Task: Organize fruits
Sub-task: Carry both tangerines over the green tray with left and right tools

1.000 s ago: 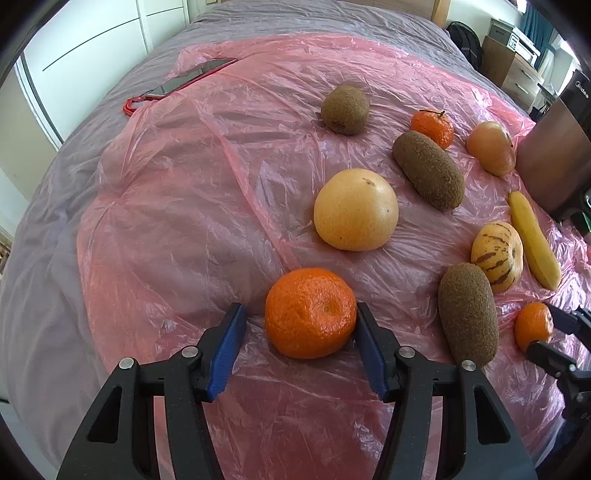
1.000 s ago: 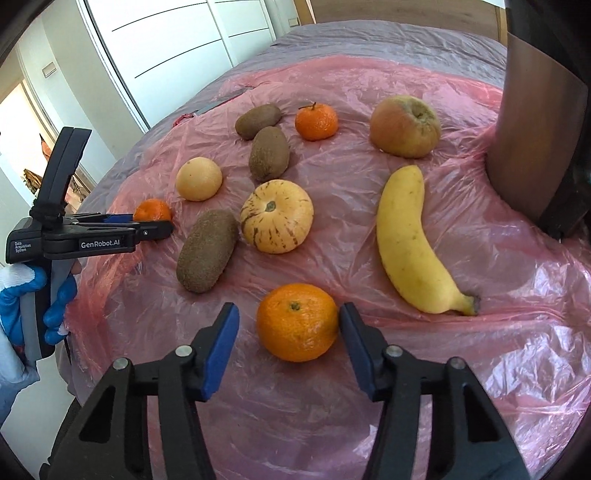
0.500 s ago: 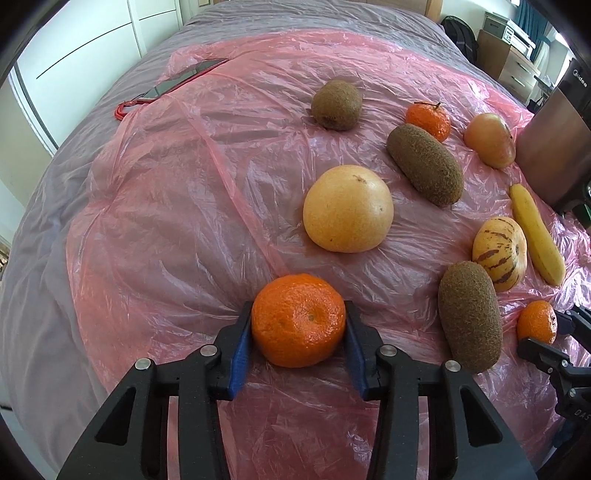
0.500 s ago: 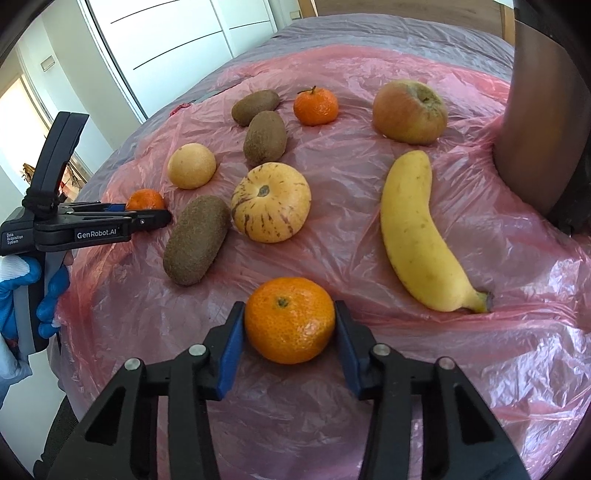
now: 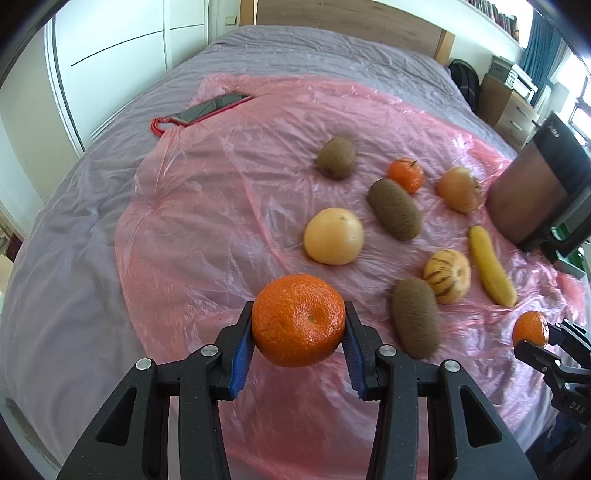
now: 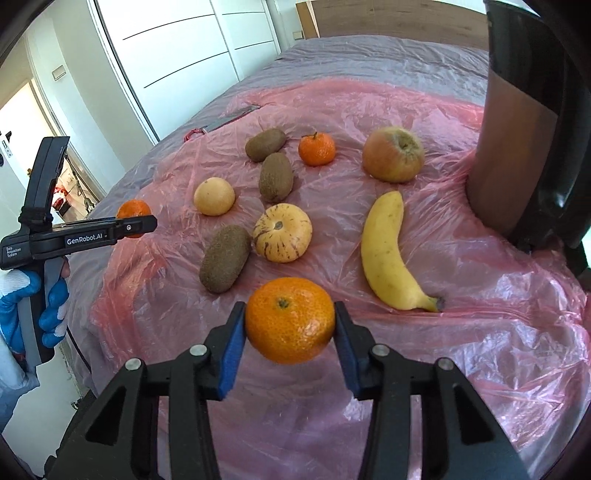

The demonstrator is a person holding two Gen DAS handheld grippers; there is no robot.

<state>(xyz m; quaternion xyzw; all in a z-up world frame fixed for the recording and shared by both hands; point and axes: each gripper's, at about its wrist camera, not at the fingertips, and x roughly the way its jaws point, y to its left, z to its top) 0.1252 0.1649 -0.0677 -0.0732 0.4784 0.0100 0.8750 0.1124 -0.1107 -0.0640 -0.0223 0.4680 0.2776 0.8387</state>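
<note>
On the plastic sheet (image 6: 461, 332), the banana (image 6: 384, 254) is lying toward the right edge, with the apple (image 6: 393, 154) behind it. 3 kiwis (image 6: 275, 177) are sitting around the striped melon (image 6: 282, 232) mid-sheet, and a phone (image 5: 210, 108) is resting at the far left corner.

A grey-covered bed (image 5: 303, 48) with a wooden headboard (image 5: 351, 18) stands beside white wardrobe doors (image 6: 192, 55) in daylight.

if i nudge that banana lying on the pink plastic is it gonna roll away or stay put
The banana probably stays put: it is long and curved and lies flat on its side, so it should slide or pivot, not roll. The crinkled pink plastic sheet looks slick, so it may skid easily. Its skin is likely soft and could bruise under a hard push.
</note>
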